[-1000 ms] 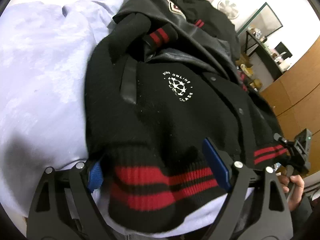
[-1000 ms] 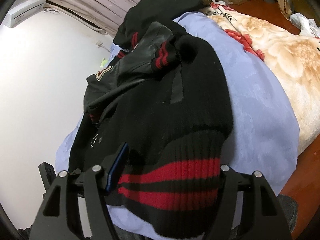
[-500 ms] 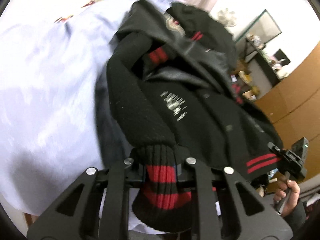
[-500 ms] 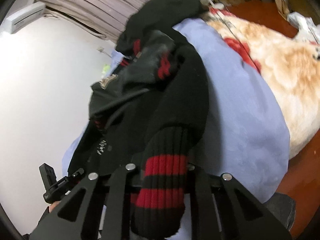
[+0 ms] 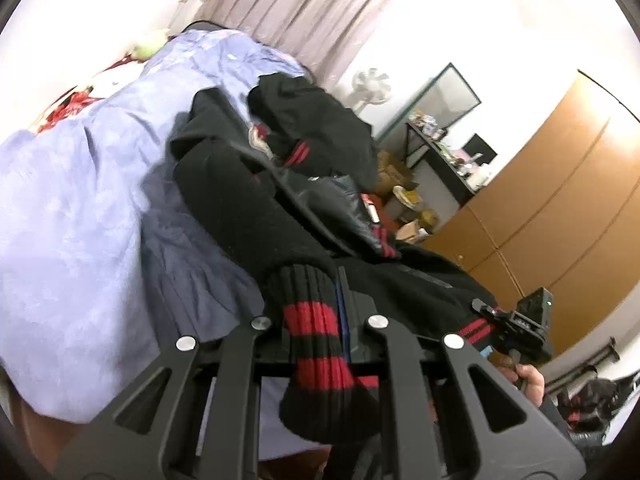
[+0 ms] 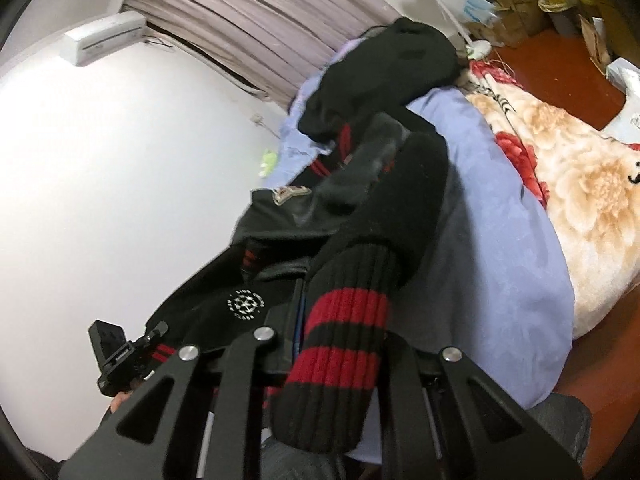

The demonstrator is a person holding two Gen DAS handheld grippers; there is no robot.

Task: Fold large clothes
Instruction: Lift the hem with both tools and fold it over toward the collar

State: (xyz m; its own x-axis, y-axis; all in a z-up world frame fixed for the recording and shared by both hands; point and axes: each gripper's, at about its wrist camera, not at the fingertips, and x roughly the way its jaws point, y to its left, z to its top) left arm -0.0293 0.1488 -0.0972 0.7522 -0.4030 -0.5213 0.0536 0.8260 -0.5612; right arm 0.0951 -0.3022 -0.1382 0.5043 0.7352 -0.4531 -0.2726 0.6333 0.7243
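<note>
Left gripper [image 5: 320, 320]: nearest the left wrist camera, at 6 o'clock in its view. Its jaws have just been closing and are now nearly together, pinching the ribbed black hem band with red stripes [image 5: 316, 344] of the jacket. The band bunches between the pads and its loose end hangs below them.

Right gripper [image 6: 336, 328]: at 6 o'clock in the right wrist view. Its jaws have likewise just been closing and now clamp the other end of the striped hem [image 6: 340, 344], squeezed into a thick roll.

Other gripper in each view: the right one shows at 4 o'clock in the left view, the left one at 8 o'clock in the right view, each with a hand beneath it.

Black varsity jacket with leather sleeves [image 5: 280, 208]: it lies on the pale lilac bedsheet [image 5: 80, 216], running from both grippers toward 12 o'clock. The hem end is raised off the bed, and the collar end is still resting on it.

Step in hand: judged to be raising the hem to fold it over toward the collar.

Doing it well: keep both hands level and evenly apart so the hem stays taut and straight; carry it over the body without dragging the sleeves.

Farther off: a floral beige blanket [image 6: 580, 184] lies beside the sheet, grey curtains [image 5: 312, 12] beyond the bed.
</note>
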